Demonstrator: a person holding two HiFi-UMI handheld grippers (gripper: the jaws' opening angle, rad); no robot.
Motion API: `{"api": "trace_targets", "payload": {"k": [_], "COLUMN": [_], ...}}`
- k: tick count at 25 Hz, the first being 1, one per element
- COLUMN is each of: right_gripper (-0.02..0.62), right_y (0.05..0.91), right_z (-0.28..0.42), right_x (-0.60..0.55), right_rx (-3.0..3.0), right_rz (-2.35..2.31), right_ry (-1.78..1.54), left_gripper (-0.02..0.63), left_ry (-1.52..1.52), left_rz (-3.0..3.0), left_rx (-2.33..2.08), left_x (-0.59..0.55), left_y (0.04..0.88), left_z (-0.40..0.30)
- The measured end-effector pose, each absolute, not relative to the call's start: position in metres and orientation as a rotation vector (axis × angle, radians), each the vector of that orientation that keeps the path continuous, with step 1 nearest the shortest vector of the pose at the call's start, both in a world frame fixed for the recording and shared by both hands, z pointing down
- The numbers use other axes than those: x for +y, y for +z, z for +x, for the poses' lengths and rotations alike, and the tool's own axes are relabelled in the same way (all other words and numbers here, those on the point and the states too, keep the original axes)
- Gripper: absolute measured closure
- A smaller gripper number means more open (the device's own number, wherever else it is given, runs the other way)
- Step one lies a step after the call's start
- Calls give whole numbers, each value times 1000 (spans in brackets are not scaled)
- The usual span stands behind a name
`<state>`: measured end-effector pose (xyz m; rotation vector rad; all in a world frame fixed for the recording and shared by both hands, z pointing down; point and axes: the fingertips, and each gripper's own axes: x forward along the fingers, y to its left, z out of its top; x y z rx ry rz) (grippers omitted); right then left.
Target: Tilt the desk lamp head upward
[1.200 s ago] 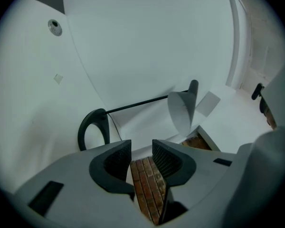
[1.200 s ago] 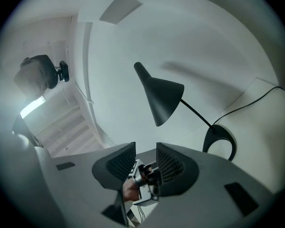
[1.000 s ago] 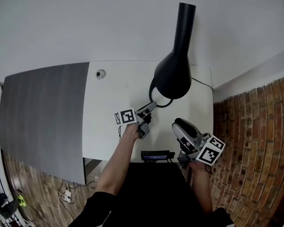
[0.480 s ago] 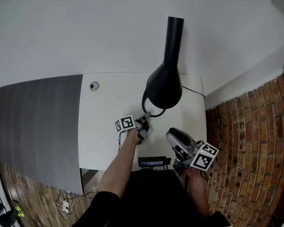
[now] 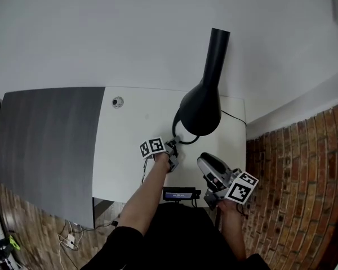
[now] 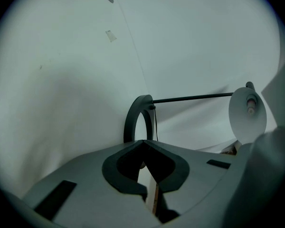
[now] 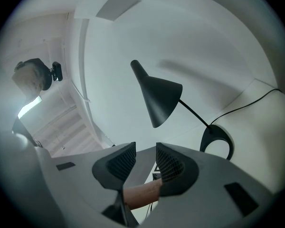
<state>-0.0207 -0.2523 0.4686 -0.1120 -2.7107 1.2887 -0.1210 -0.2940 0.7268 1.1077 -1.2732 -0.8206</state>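
Evidently the black lamp head (image 5: 201, 108) hangs over the white desk (image 5: 129, 134), angled down. The left gripper (image 5: 173, 149), jaws together on nothing, sits beside the ring base (image 6: 135, 120), perhaps to steady it. The right gripper (image 7: 141, 161), slightly parted and empty, faces the head from well short.

1. The desk lamp (image 5: 201, 103) is black, with a cone shade on a long narrow neck, a thin rod arm and a ring base (image 6: 135, 120).
2. The base stands on the white surface, just beyond the left gripper's (image 6: 142, 144) jaws.
3. The shade (image 7: 156, 96) faces mouth-down, above and ahead of the right gripper's (image 7: 146, 163) jaws.
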Motion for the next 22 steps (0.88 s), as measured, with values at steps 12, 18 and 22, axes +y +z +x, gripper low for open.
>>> {"api": "trace_targets", "payload": {"k": [12, 18, 22], "right_gripper": [477, 479, 479], "right_y": [487, 476, 466], "right_z": [-54, -76, -84], "right_x": [-277, -284, -286], "right_rx": [-2685, -2736, -2772], "right_rz": [-125, -206, -243], "right_ry": [1365, 1426, 1469], "left_gripper": [594, 594, 594], "left_ry": [-780, -780, -778], "left_rz": [1125, 1128, 1128], "left_rx": [-1271, -1276, -1277], "left_x": [-294, -294, -294], "left_y": [728, 728, 728], "left_z": [-123, -123, -123]}}
